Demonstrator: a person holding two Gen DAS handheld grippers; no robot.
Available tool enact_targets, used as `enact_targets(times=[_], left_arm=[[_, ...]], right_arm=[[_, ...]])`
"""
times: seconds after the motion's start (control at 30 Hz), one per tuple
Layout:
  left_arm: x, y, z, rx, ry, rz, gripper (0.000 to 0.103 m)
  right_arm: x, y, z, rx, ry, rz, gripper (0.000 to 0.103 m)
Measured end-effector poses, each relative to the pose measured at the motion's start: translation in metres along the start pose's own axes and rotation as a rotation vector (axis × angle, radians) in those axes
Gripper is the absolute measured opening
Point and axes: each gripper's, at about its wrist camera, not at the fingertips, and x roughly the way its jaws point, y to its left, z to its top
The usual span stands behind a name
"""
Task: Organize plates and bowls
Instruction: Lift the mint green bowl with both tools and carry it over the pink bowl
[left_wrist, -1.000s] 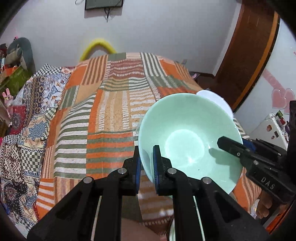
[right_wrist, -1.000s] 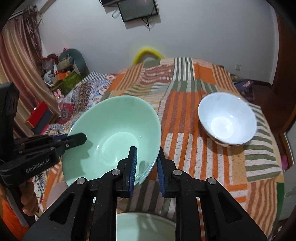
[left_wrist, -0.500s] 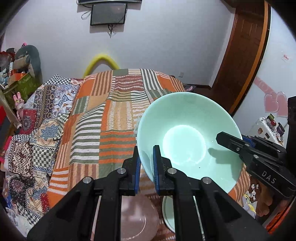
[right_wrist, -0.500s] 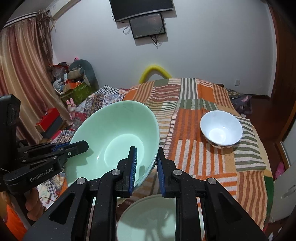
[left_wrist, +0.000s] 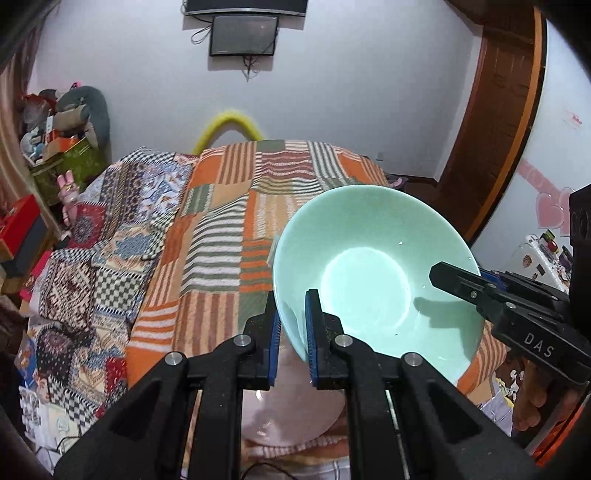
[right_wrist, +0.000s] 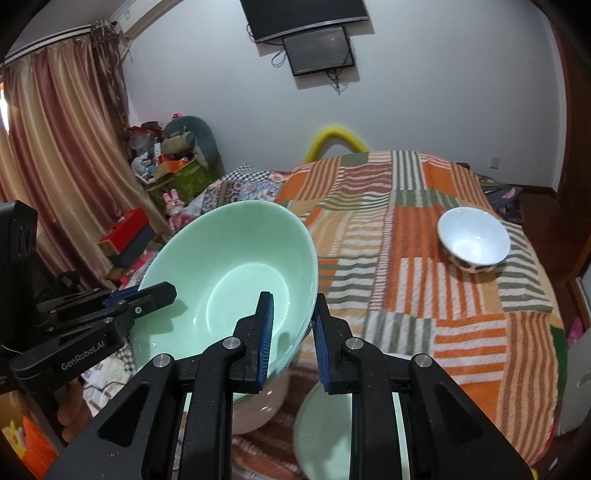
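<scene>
Above a striped patchwork bedspread (right_wrist: 424, 258): green bowl (left_wrist: 373, 266) held tilted. Left gripper (left_wrist: 291, 332) and right gripper (right_wrist: 291, 336) both clamped on opposite rims, reaching level from either side.

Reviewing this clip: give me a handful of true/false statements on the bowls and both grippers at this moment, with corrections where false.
1. Both grippers pinch the green bowl by its rim. True: the left gripper and the right gripper each have a finger inside and one outside.
2. The green bowl rests flat on the bedspread. False: it is held in the air, tilted.
3. A white bowl sits upright on the bedspread, apart from both grippers. True.
4. The green bowl holds food. False: its inside looks empty.
5. The white bowl is stacked inside the green bowl. False: it stands alone, farther off on the bed.
</scene>
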Motion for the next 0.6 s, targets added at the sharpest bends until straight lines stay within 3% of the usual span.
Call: enact_targets(times=[0.6], left_arm=[[0.037, 0.053, -0.057, -0.049, 0.16, 0.089, 0.011]], right_arm=[[0.058, 0.034, -0.034, -0.015, 0.155, 0.05, 0.019]])
